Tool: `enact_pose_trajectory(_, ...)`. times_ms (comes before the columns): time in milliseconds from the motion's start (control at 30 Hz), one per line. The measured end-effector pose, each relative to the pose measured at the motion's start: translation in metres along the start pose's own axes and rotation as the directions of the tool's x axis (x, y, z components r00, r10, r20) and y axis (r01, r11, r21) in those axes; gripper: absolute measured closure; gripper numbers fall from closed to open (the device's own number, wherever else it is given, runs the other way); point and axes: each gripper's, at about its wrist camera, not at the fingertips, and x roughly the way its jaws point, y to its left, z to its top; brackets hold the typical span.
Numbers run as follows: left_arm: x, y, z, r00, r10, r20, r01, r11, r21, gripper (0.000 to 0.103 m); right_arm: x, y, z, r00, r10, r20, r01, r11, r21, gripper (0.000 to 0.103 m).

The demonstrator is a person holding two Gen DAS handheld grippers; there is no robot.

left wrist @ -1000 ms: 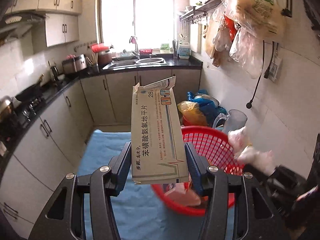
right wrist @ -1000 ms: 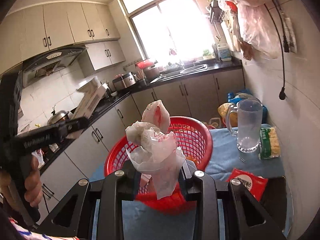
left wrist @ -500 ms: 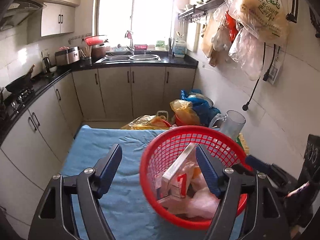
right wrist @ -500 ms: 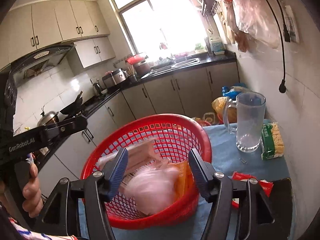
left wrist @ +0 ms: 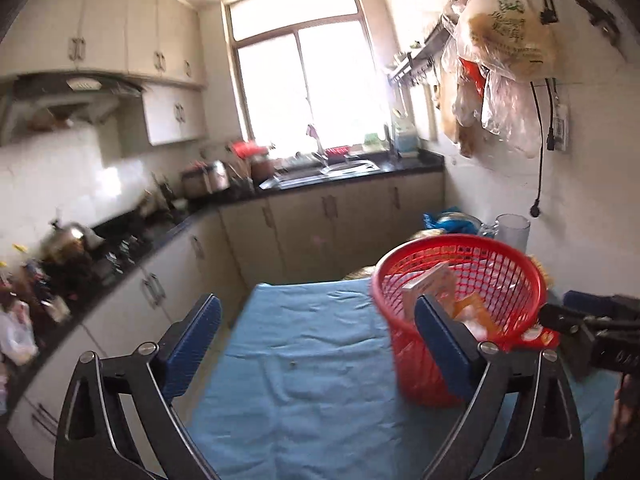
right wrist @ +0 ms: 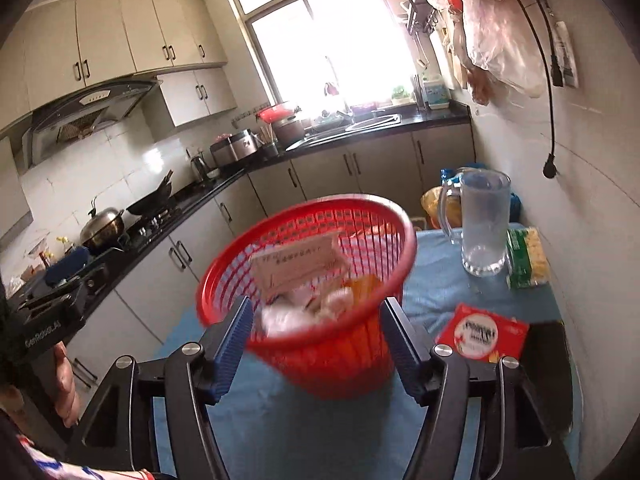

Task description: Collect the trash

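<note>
A red mesh basket [left wrist: 492, 248] stands on the blue cloth at the right; it also shows in the right wrist view [right wrist: 360, 344]. Inside it lie a tan medicine box [right wrist: 300, 264], a crumpled white plastic bag [right wrist: 304, 308] and an orange wrapper [right wrist: 364, 284]. The box also shows in the left wrist view [left wrist: 430, 286]. My left gripper [left wrist: 318, 324] is open and empty, left of the basket. My right gripper [right wrist: 316, 320] is open and empty, its blue pads on either side of the basket. The right gripper's body [left wrist: 596, 324] shows at the left wrist view's right edge.
A glass mug [right wrist: 484, 220], a green-yellow snack packet [right wrist: 526, 256] and a red packet [right wrist: 480, 332] lie on the blue cloth [left wrist: 304, 380] right of the basket. Kitchen cabinets and counter [left wrist: 160, 264] run along the left. Bags hang on the right wall [left wrist: 508, 40].
Both grippers opened and dropped the medicine box and the plastic bag into the basket. Both then drew back; the left view swung left, so the basket now sits to its right.
</note>
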Motion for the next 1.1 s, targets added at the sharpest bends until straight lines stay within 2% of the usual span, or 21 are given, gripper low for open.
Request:
enact_pose_trajectory(67, -0.018, 0.004, -0.014, 0.999, 0.045, 0.001, -0.045, 0.999, -0.003, 0.006, -0.01, 0.003, -0.014, 1.0, -0.01, -0.013, 0.01, 1.0, -0.002, 0.031)
enact_pose_trajectory(300, -0.067, 0.023, -0.059, 1.0, 0.012, 0.004, -0.012, 0.994, -0.109, 0.002, -0.044, 0.011, -0.065, 0.998, -0.013, -0.062, 0.013, 1.0, 0.003, 0.029)
enact_pose_trajectory(467, -0.093, 0.026, -0.083, 1.0, 0.019, 0.002, -0.019, 0.994, -0.11, 0.002, -0.073, 0.02, -0.093, 0.997, -0.058, -0.052, 0.055, 0.997, -0.054, 0.029)
enact_pose_trajectory(567, -0.109, 0.025, -0.088, 1.0, 0.022, 0.009, -0.021, 0.995, -0.1, 0.001, -0.101, 0.02, -0.099, 0.997, -0.072, -0.034, 0.07, 0.995, -0.072, 0.029)
enact_pose_trajectory(700, -0.132, 0.031, -0.089, 0.999, 0.004, 0.035, 0.001, 0.991, -0.135, 0.001, -0.154, 0.01, -0.09, 0.992, -0.123, 0.034, 0.125, 0.989, -0.077, 0.027)
enact_pose_trajectory(833, -0.149, 0.025, -0.092, 0.998, -0.019, 0.067, 0.028, 0.989, -0.148, 0.0, -0.204, -0.004, -0.076, 0.981, -0.172, 0.089, 0.178, 0.982, -0.067, 0.017)
enact_pose_trajectory(933, -0.155, 0.017, -0.102, 0.996, -0.015, 0.082, 0.025, 0.992, -0.127, 0.0, -0.227, -0.008, -0.076, 0.955, -0.27, 0.12, 0.283, 0.953, -0.112, 0.011)
enact_pose_trajectory(1033, -0.153, 0.01, -0.12, 0.997, 0.005, 0.079, 0.003, 0.995, -0.101, 0.0, -0.225, -0.011, -0.091, 0.931, -0.342, 0.124, 0.357, 0.924, -0.133, 0.01)
enact_pose_trajectory(1100, -0.145, 0.006, -0.134, 0.998, 0.021, 0.059, -0.016, 0.997, -0.082, 0.0, -0.214, -0.013, -0.103, 0.936, -0.336, 0.101, 0.347, 0.928, -0.132, 0.01)
